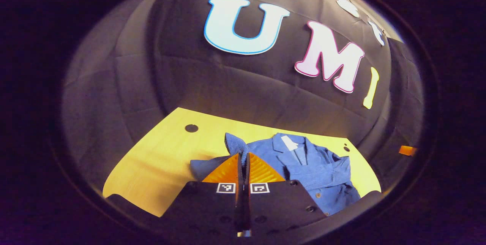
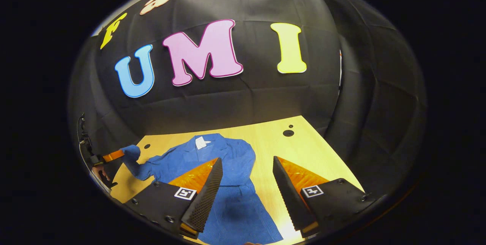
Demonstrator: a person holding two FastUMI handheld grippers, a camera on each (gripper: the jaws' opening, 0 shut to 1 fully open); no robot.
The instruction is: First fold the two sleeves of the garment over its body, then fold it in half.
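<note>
Left hand-held gripper (image 1: 243,156) clamped on blue garment's sleeve (image 1: 234,144), lifted off table (image 1: 159,161). Garment (image 2: 212,161) lies flat on table, collar probably toward wall. Right hand-held gripper (image 2: 246,171) wide open above garment body, holding nothing.

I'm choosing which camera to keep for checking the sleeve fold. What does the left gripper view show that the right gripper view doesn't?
Left gripper view: the left gripper up close, its fingers shut on the raised blue sleeve of the blue button-front jacket.

Right gripper view: the right gripper open above the jacket's lower half, and a hand holding the left gripper at the sleeve's end.

Both: the jacket, its white collar label, and the yellow wooden table with dark round holes.
</note>
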